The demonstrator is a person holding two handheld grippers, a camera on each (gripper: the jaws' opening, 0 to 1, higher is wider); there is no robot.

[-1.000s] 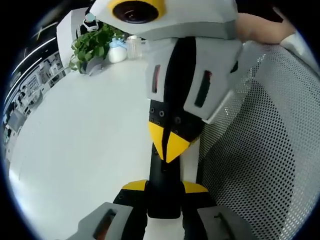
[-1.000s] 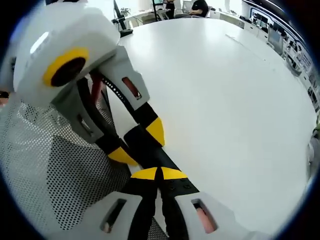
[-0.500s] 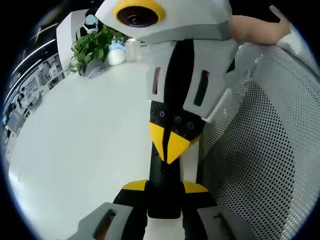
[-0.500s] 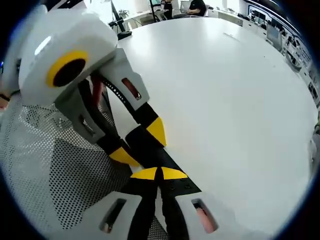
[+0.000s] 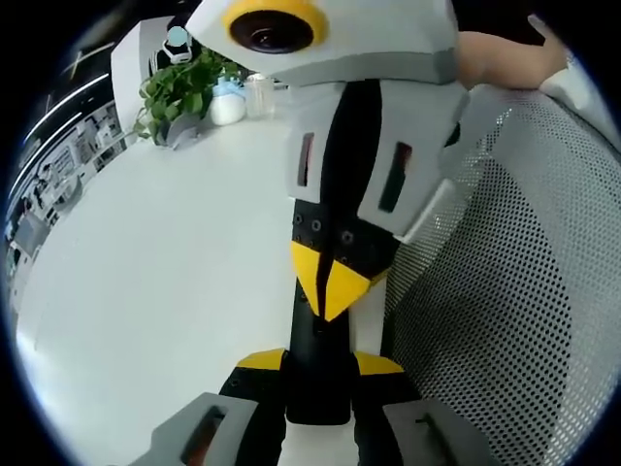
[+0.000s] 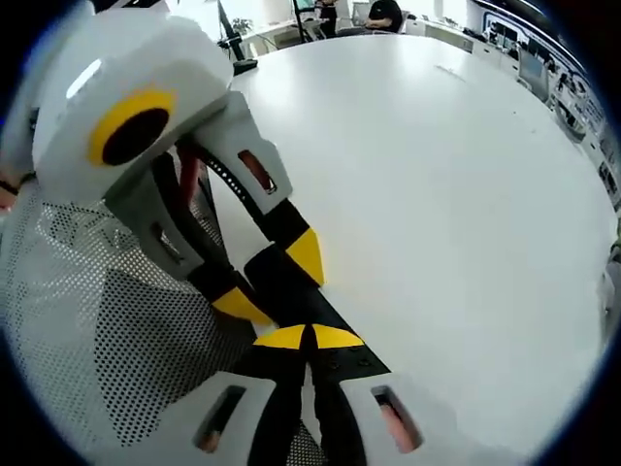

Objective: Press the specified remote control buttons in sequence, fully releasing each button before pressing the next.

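My left gripper (image 5: 319,361) clamps the near end of the black remote (image 5: 318,383); its long axis runs straight away from me, over the white table (image 5: 155,282) edge. My right gripper (image 5: 332,289), jaws closed to a point, sits tip-down on the remote's face just ahead. Right presses, left only steadies. Mesh chair back (image 5: 514,320) beside it.

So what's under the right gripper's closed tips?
The right gripper rests its shut tips on the black remote control, held in the left gripper on the white table. The button itself is covered.
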